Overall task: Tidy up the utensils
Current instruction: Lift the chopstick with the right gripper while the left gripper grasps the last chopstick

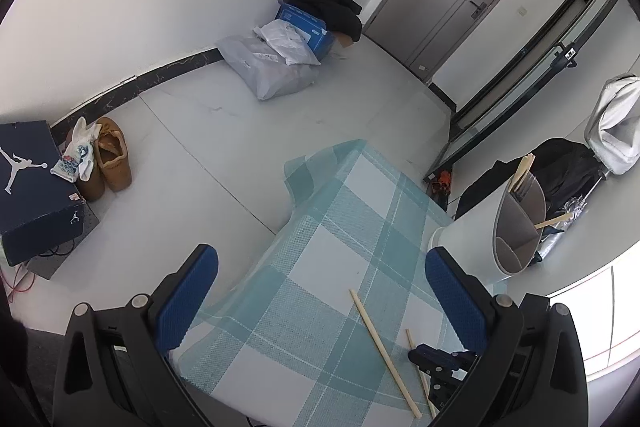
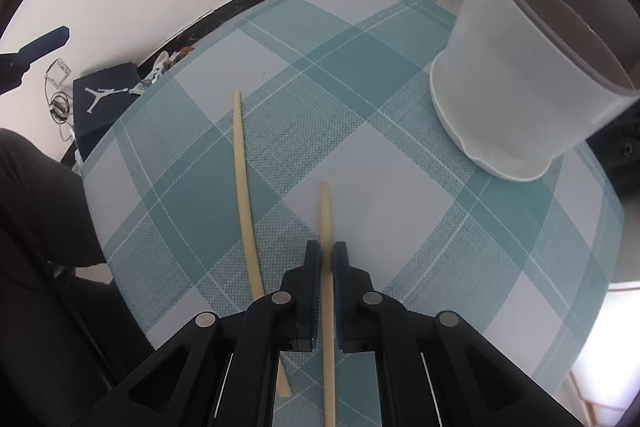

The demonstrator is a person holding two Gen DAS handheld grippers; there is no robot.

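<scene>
A woven teal-and-white plaid tablecloth (image 2: 360, 99) covers the table, its weave coarse and its corner drooping over the edge toward the pale floor. At the far right of the cloth stands a frosted white plastic utensil holder (image 2: 516, 75), round and tapering, with a grey divided insert; from the left wrist view pale wooden sticks poke out of its compartments (image 1: 520, 171). Two slim, pale wooden chopsticks lie on the cloth, near each other but apart. The longer-looking loose chopstick (image 2: 244, 195) rests flat to the left, angled slightly. The other chopstick (image 2: 325, 215) runs straight between the blue-padded fingers of the right gripper (image 2: 326, 255), which sits low over the table, pinched tight onto it. The left gripper (image 1: 320, 295) hangs higher, above the table's near edge, its blue ribbed pads (image 1: 188, 291) spread wide with nothing between them. On the floor beyond sit a navy shoebox (image 1: 28, 183) and tan shoes (image 1: 110, 159).
</scene>
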